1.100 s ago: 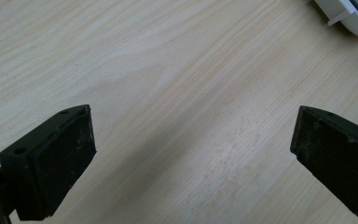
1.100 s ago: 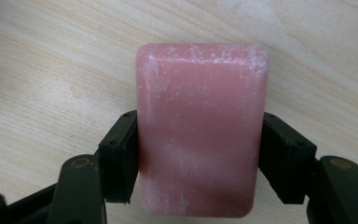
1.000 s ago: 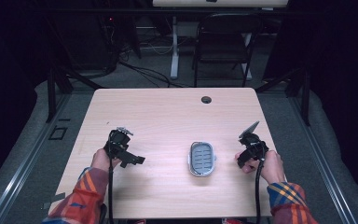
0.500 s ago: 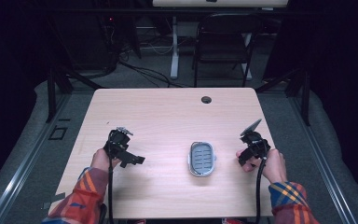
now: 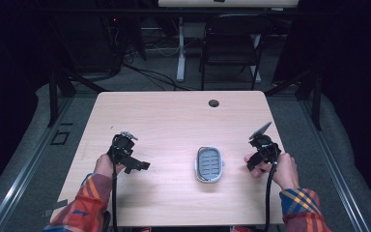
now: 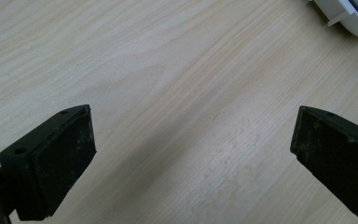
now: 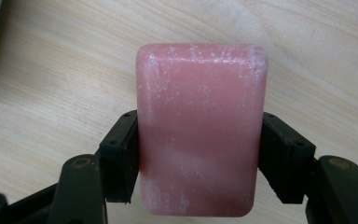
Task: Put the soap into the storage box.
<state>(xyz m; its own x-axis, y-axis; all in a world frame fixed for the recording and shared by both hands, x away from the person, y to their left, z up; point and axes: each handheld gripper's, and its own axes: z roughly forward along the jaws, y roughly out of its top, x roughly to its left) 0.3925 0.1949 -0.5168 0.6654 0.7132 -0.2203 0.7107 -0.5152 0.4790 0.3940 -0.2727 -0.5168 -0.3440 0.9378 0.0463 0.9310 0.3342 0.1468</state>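
No text, label, brand, number or sign can be read in any of the views. The soap [image 7: 200,130] is seen without lettering on its face, the soap dish [image 5: 208,164] carries no legible mark, and the table [image 5: 174,121] is plain wood grain throughout.

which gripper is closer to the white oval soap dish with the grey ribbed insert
Right. The right gripper sits just beside the white oval soap dish; the left gripper is farther off on its other side.
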